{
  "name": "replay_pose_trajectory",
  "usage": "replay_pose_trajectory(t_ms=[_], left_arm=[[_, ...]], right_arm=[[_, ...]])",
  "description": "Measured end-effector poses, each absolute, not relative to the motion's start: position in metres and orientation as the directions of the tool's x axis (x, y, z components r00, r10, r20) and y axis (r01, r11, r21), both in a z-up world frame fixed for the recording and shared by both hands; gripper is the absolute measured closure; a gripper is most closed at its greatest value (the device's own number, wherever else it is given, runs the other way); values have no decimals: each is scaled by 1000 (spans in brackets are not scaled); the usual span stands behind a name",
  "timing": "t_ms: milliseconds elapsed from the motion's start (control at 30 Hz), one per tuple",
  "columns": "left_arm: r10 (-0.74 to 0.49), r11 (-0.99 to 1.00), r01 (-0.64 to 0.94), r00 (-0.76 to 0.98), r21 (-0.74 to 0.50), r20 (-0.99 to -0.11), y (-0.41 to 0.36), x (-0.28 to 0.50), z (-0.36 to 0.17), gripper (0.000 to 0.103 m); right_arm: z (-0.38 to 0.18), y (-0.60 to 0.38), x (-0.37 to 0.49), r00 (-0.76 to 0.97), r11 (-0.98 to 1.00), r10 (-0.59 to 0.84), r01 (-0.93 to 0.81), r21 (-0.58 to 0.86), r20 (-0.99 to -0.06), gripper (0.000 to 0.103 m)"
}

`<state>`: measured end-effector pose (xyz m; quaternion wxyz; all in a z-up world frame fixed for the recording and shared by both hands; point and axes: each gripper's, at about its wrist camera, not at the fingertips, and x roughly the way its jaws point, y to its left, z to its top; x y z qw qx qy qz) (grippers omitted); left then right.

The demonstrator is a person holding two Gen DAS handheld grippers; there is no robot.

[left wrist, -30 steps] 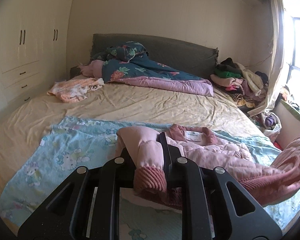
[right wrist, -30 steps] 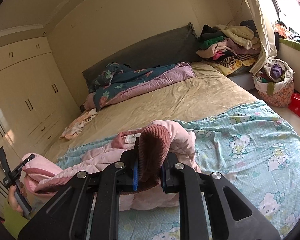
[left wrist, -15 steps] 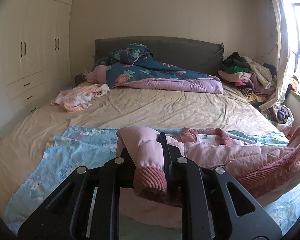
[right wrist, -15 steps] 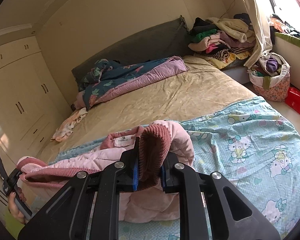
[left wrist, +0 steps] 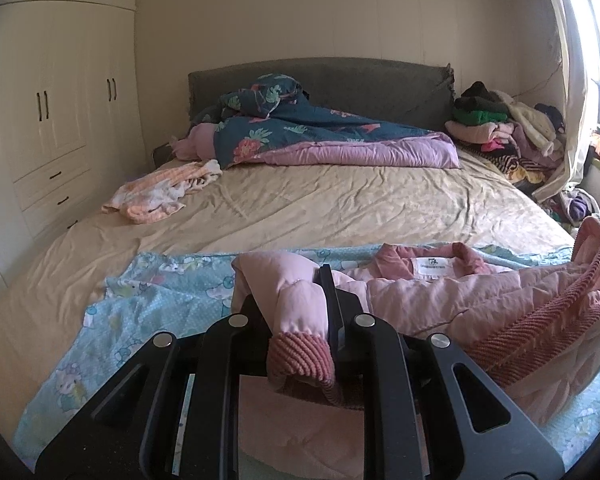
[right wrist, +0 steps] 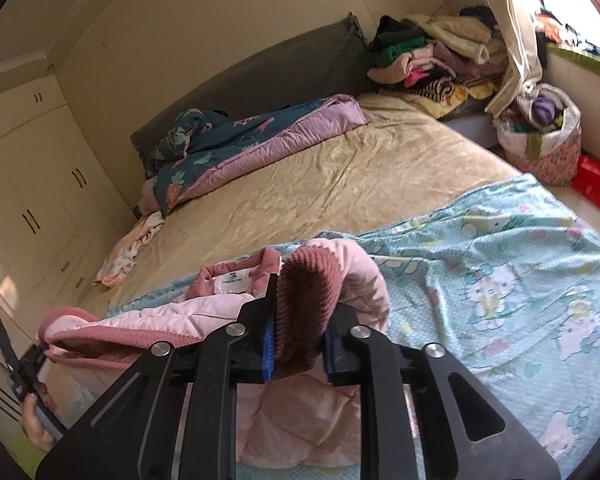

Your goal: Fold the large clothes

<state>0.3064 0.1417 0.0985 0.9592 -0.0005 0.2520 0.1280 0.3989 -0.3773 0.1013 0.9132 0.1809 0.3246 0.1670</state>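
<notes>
- The left gripper [left wrist: 300, 320] is seen closed on a ribbed cuff [left wrist: 300, 356] of the pink quilted jacket [left wrist: 460, 300], the sleeve end being pinched between the two black fingers.
- The right gripper [right wrist: 298, 344] is likewise clamped on the other ribbed cuff [right wrist: 304, 300], which is pressed between blue-padded fingers [right wrist: 268, 354].
- The jacket is held stretched between the two grippers and hangs just above the near edge of the bed; its darker pink collar with a white label [left wrist: 434, 268] is turned toward the headboard.
- In the right wrist view, the left gripper is seen at the far left, held by the person's hand [right wrist: 36, 420], with the jacket's ribbed edge running to it.
- Under the jacket, a light blue cartoon-print sheet [right wrist: 500, 260] is spread over the near part of the bed.
- Beyond it, a wrinkled beige bedsheet [left wrist: 320, 208] covers the mattress.
- A small crumpled peach-and-white garment [left wrist: 160, 196] lies on the beige sheet toward the wardrobe side.
- A dark teal floral quilt with a lilac underside [left wrist: 320, 136] is bunched against the grey headboard [left wrist: 360, 80].
- A pile of mixed clothes [left wrist: 496, 128] is stacked at the window-side head corner of the bed.
- A floral bag stuffed with clothes [right wrist: 540, 136] and a red box [right wrist: 596, 188] stand on the floor beside the bed.
- Cream wardrobe doors and drawers [left wrist: 60, 120] line the wall opposite the window.
</notes>
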Motion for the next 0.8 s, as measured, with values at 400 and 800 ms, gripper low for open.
replay_pose_trajectory(t_ms=[400,800], left_arm=[[237,968,-246,822,54,-517,142,337,81,91],[190,978,-205,850,25,-492,133,341,78,16]], right_arm=[[61,-369,411,716,870,433,-172,462,-547,20],[-23,-334,415,651,945,316,-155,286,-690,19]])
